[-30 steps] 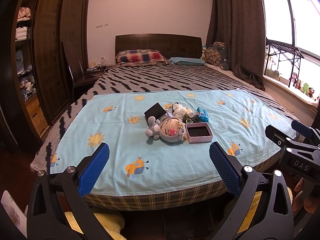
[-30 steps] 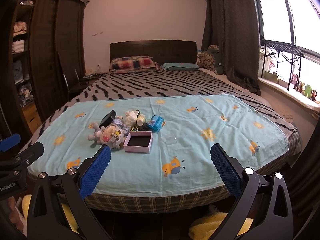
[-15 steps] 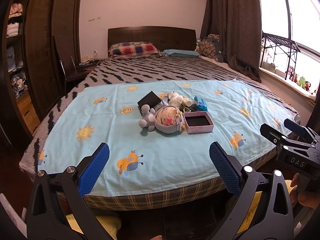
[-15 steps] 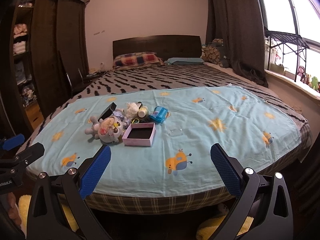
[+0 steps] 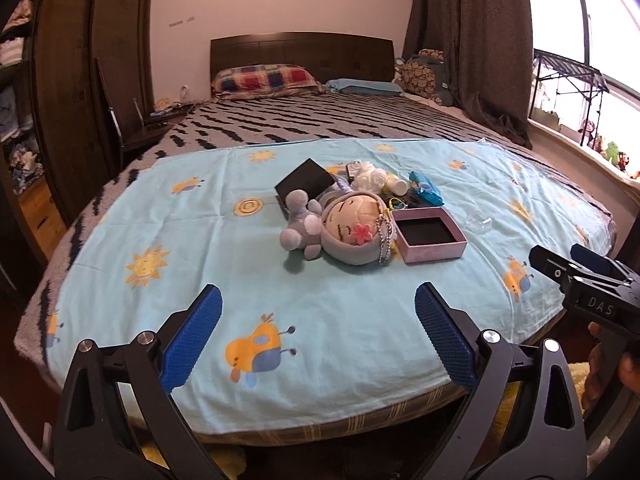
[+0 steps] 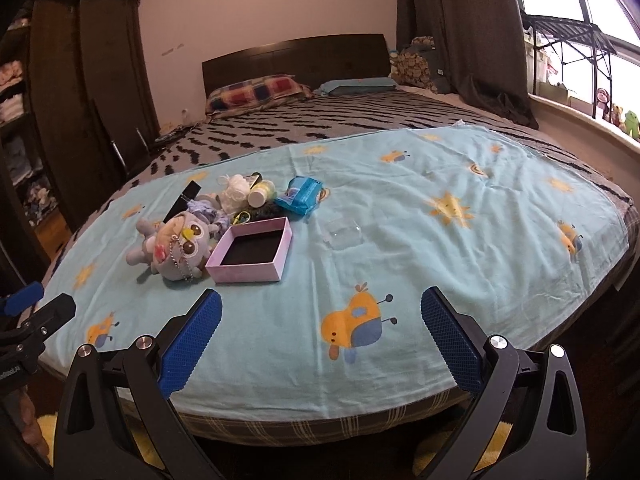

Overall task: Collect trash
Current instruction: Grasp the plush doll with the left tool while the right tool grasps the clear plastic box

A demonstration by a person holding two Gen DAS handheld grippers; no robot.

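A cluster of items lies mid-bed on the light blue sheet (image 5: 224,248): a grey plush doll (image 5: 344,232) (image 6: 176,244), an open pink box (image 5: 430,234) (image 6: 252,250), a blue wipes packet (image 5: 426,188) (image 6: 302,194), a white crumpled wad (image 5: 368,174) (image 6: 236,192), a small bottle (image 6: 262,194), a black card (image 5: 306,184) and a clear plastic piece (image 6: 344,234). My left gripper (image 5: 318,338) is open, at the bed's near edge, short of the doll. My right gripper (image 6: 322,340) is open too, nearer the box and the plastic piece. Both hold nothing.
The bed has a striped blanket (image 5: 320,120), pillows and a dark headboard (image 5: 300,50). A dark wardrobe (image 5: 80,60) stands left, with curtains and a window sill (image 6: 580,116) with toys on the right. A yellow rug (image 6: 448,452) lies below the bed edge.
Both grippers have come closer to the bed; the cluster looks larger and nearer. Both stay open and hold nothing.
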